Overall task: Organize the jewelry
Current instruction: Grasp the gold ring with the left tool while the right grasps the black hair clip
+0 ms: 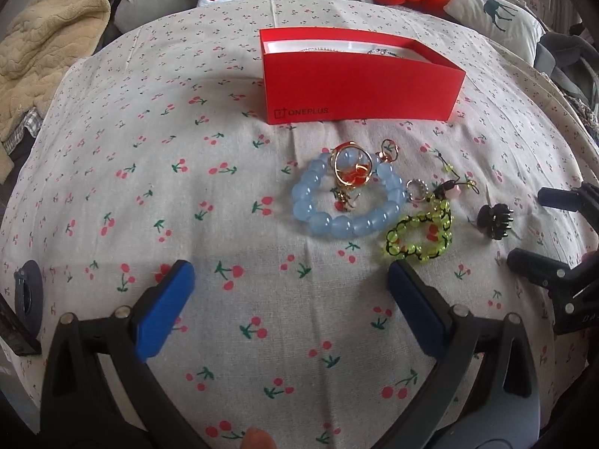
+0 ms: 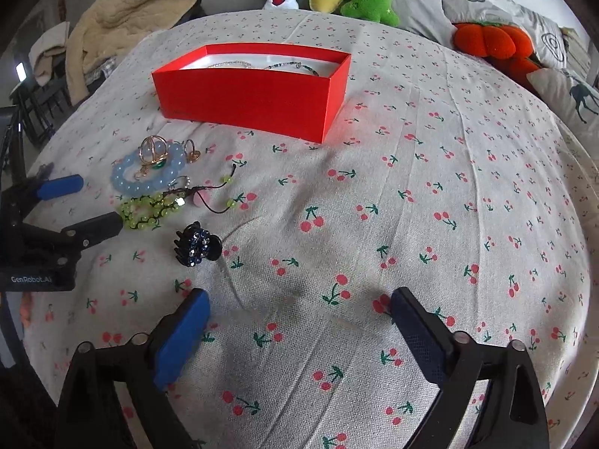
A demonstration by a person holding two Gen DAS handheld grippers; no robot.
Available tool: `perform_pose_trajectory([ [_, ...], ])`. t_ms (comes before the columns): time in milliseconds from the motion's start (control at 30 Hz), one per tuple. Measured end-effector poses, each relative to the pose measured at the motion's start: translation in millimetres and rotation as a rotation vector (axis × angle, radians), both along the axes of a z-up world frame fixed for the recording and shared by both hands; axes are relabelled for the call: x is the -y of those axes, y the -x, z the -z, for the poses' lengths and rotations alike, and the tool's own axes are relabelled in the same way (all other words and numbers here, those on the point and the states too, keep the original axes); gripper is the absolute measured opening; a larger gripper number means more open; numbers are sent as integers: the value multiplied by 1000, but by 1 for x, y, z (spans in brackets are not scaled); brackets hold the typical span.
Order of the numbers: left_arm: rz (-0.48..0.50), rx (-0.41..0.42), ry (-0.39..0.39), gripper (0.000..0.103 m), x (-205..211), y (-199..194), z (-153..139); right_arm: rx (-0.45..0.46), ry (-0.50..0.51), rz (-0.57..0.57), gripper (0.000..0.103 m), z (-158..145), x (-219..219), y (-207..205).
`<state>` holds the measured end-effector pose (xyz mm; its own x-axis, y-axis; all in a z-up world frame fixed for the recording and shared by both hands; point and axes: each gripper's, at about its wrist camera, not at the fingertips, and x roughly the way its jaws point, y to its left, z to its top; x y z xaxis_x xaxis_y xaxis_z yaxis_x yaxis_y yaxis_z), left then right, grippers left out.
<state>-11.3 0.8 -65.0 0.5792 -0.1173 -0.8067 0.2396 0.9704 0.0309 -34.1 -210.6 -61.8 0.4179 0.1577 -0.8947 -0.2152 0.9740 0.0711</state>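
Item 1: open red cardboard box [image 1: 359, 89] w/ white lining, "ONEPLUS" printed on its near wall, standing on the cherry-print cloth [image 1: 149, 194]. Contents: a pale bead strand [image 2: 234, 63] and a dark bead chain [image 2: 299, 67] lying on the floor of the box; only their top edges show over the wall.

Item 2: loose jewelry on the cloth in front of the box, none of it in the box. Pale blue round-bead bracelet [image 1: 348, 202] w/ a gold wire ring piece [image 1: 352, 166] lying across its far side; a small gold ring [image 1: 389, 149] just beside it. Yellow-green bead bracelet on black cord [image 1: 419, 235] touching the blue one's right side, w/ a small silver bead ring [image 1: 417, 189] at the join. Dark claw hair clip [image 1: 494, 222] sits apart, to the right.

Item 3: left gripper [image 1: 292, 284], blue pads wide apart, nothing between them, hovering short of the blue bracelet. Right gripper [image 2: 299, 307], jaws wide apart and empty, over bare cloth, hair clip ahead-left of it.

View diffs: left wrist view alone shows the box lettering. Right wrist view alone shows the clip's blue rhinestones [image 2: 198, 247] and the cord's long tail w/ a pink bead [image 2: 204, 198]. Each view catches the other gripper at its edge.
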Motion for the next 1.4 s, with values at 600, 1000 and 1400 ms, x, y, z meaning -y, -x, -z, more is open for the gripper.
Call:
perform_pose_trajectory([
  [600, 84, -18, 14, 103, -4, -8, -3, -2, -20, -65, 103, -10, -25, 1],
  [1000, 157, -16, 188, 66, -14, -18, -23, 22, -93, -71, 75, -14, -35, -11],
  [1400, 226, -40, 210, 42, 7, -26, -27, 16, -145, -104, 27, -16, -37, -17],
])
